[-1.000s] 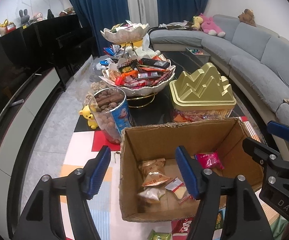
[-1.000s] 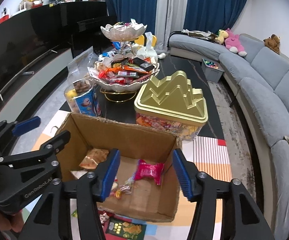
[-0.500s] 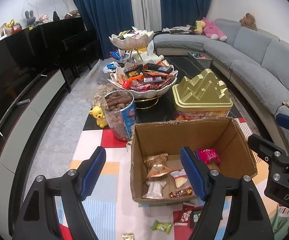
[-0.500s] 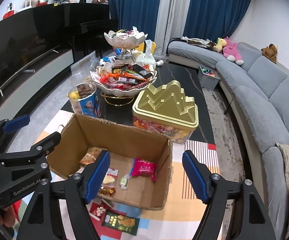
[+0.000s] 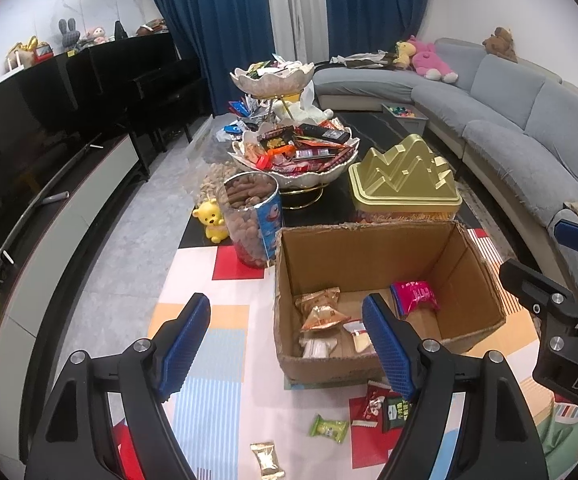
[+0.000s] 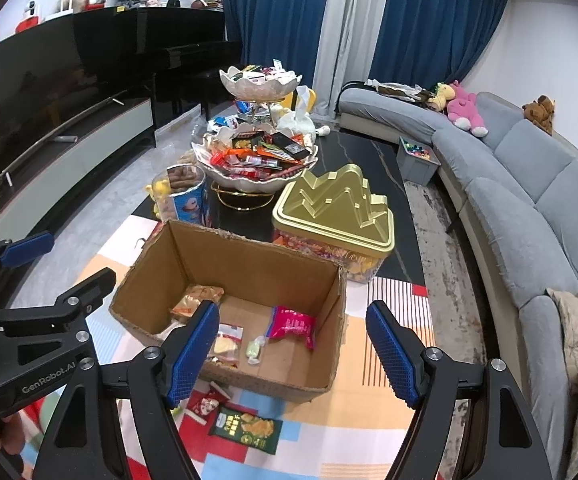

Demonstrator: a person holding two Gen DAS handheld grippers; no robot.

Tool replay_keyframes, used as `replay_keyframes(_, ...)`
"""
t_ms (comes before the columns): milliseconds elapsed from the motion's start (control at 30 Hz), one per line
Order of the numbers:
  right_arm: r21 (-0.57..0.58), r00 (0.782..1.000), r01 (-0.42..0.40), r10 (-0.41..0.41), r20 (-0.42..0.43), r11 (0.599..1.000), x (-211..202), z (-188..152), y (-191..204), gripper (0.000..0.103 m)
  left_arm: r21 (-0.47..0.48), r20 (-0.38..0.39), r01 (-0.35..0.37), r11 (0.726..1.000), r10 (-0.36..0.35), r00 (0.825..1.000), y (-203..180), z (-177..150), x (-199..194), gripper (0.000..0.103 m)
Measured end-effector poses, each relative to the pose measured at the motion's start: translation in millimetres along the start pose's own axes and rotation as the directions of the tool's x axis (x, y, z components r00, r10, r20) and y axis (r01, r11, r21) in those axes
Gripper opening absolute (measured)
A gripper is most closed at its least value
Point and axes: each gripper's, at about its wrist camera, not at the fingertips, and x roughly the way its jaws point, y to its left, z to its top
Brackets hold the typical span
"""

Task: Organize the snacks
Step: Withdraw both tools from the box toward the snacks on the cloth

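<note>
We hold our left gripper (image 5: 287, 348) and right gripper (image 6: 293, 350) spread wide and empty, jaws just opened, above the cardboard box (image 6: 249, 256) and its near rim.

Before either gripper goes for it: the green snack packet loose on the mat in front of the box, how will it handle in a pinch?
Green packet looks small and puffy with crimped ends, so probably light and floppy. Its film looks glossy, so it may slide on the mat if pushed. It lies flat, so it is unlikely to roll.
</note>
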Motion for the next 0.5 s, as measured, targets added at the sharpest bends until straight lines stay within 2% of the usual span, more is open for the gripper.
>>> replay_keyframes(500,0.006,1.0,-0.004,0.005,-0.021,1.0,-10,-20,7,0.077,-0.006,-0.017,-0.003,1.0,0.003,1.0,7,-27,-12,0.078)
